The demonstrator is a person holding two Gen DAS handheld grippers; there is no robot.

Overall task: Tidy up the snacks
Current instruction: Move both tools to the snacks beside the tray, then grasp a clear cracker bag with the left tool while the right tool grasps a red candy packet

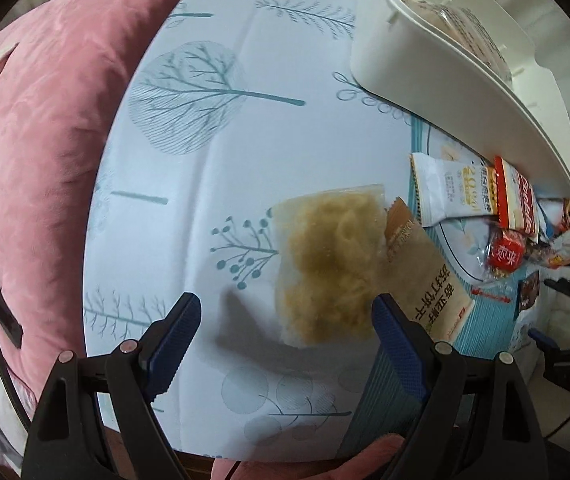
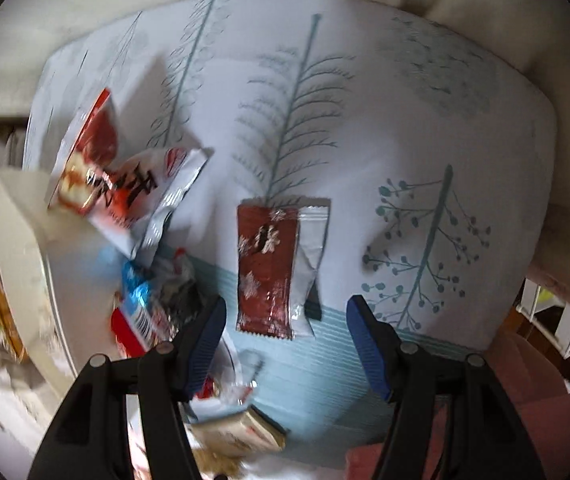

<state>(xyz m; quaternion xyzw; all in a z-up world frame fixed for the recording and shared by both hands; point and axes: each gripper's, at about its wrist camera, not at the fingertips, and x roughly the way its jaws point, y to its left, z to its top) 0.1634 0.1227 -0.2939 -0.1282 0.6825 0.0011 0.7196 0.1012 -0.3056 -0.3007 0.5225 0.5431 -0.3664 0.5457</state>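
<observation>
1. Left gripper [image 1: 285, 316] was open, holding nothing, over the tabletop [image 1: 221, 152]; clear noodle packet [image 1: 329, 264] lay just ahead.
2. Right gripper [image 2: 285, 320] was open above a dark red packet [image 2: 265, 268].
3. White bin [image 1: 437, 76] held snacks.

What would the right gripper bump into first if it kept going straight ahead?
Probably the dark red snack packet, lying flat on the tablecloth just ahead of the open right gripper. Depth is hard to judge, so it might touch cloth first.
</observation>
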